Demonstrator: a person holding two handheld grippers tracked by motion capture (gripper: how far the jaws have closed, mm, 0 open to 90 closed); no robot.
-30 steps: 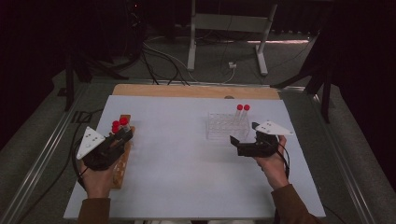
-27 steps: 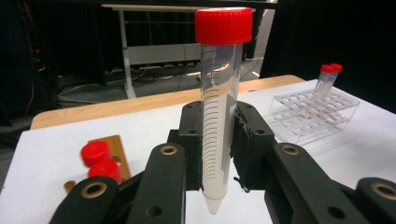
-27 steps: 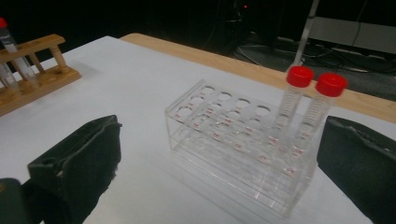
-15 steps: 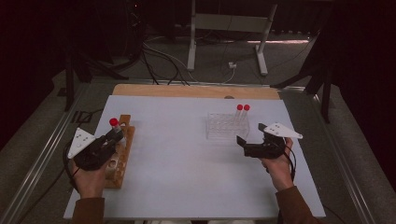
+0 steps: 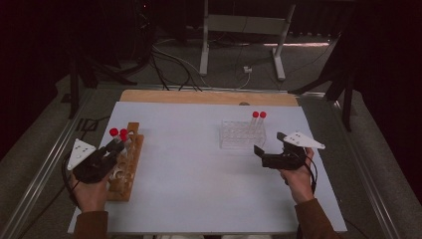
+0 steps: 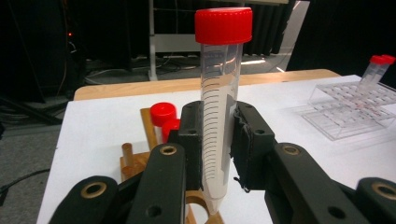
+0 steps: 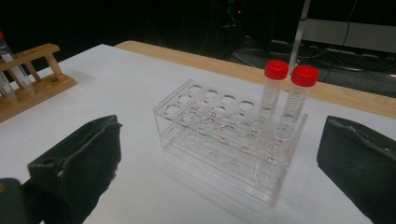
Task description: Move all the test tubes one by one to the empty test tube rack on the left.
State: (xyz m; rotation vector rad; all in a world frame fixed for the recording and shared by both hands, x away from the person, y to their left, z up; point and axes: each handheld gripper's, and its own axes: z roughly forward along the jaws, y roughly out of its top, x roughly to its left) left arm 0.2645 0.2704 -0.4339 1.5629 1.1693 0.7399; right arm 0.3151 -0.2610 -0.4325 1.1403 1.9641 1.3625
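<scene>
Red is the cap on the clear tube (image 6: pixel 218 107) that the left gripper (image 6: pixel 219 149) squeezes between its two black pads (image 6: pixel 191 140). The tube stands straight up in the jaws, with its pointed tip hanging just above a round hole of the wooden rack (image 5: pixel 127 164). Two more red caps (image 6: pixel 164 116) poke up from that rack right behind the jaws. In the high view the left gripper (image 5: pixel 110 151) sits over the wooden rack near the left edge of the white table (image 5: pixel 199 189).

On the other side, the right gripper (image 5: pixel 268 149) is held in a hand (image 5: pixel 297 174) just beside the clear plastic rack (image 5: pixel 241 135). Its jaws stand wide apart with nothing between them. In the right gripper view the clear plastic rack (image 7: pixel 219 140) sits on the table between the two black pads, not touching them. Two tubes with red caps (image 7: pixel 289 93) stand side by side at one end of that rack, and the other holes are bare. The two racks are well apart from each other
</scene>
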